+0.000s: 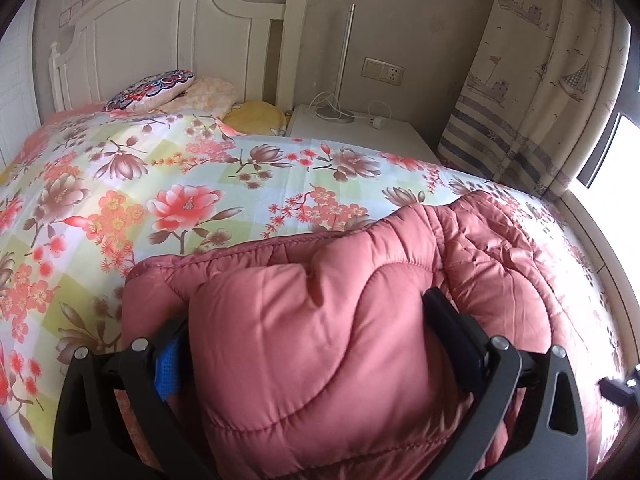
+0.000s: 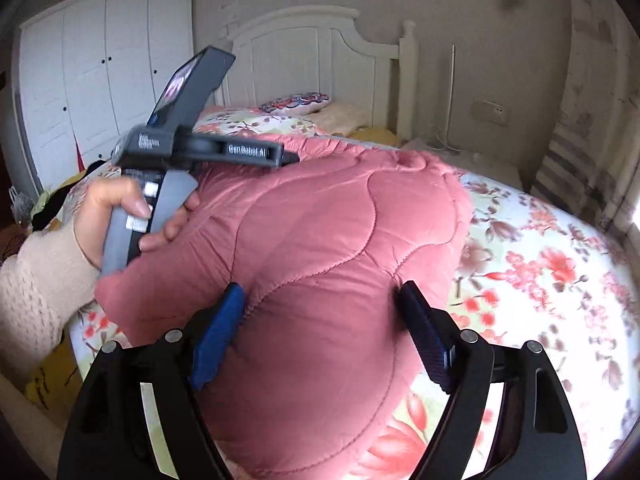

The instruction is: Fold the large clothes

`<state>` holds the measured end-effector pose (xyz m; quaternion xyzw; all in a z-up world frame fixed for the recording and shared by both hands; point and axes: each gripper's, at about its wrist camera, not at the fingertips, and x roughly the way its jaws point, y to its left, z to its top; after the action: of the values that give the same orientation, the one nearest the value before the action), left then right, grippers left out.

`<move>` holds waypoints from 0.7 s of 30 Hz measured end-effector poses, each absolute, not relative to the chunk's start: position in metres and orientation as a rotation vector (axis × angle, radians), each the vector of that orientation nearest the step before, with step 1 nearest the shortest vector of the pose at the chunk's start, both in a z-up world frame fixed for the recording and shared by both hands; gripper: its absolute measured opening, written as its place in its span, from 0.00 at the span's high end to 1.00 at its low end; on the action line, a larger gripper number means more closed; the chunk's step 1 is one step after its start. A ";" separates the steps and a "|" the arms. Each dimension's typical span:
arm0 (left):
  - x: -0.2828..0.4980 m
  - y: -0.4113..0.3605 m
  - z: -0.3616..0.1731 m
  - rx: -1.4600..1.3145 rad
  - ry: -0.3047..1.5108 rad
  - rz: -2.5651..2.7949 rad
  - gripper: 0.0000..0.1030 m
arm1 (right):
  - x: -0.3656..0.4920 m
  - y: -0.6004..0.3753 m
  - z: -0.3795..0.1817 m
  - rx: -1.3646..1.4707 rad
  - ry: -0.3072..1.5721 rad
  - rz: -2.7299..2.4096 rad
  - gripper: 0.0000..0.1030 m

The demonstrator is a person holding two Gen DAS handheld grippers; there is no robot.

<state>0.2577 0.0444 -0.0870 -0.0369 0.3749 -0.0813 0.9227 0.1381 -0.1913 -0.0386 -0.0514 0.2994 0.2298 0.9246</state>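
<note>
I have both the left gripper (image 1: 308, 320) and right gripper (image 2: 320, 316) clamped on the pink quilted coat (image 1: 340, 300) (bulky), its bulk lying ahead over the floral bed (image 1: 160, 184).

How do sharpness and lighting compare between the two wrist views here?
Left wrist view: sharp throughout, with the pink padded coat crisp between the left tongs; the window at the right edge is blown out. Right wrist view: motion blur smears the floral bedspread and wall, and the coat looks soft between the right tongs. Both show fisheye bending and dark corners.
</note>
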 end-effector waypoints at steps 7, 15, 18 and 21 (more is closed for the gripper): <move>0.257 0.047 -0.087 -0.084 0.767 -0.172 0.02 | 0.116 -0.172 -0.045 -0.232 0.572 0.516 0.25; 0.256 0.041 -0.086 -0.049 0.764 -0.148 0.02 | 0.119 -0.171 -0.050 -0.238 0.604 0.481 0.23; 0.256 0.042 -0.086 -0.051 0.765 -0.145 0.02 | 0.110 -0.174 -0.026 -0.195 0.541 0.537 0.23; 0.256 0.043 -0.086 -0.047 0.764 -0.142 0.02 | 0.094 -0.163 -0.018 -0.228 0.475 0.604 0.23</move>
<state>0.2556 0.0432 -0.0862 -0.0228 0.3723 -0.0694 0.9252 0.0937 -0.1634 -0.0182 -0.1109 0.2313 0.2941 0.9207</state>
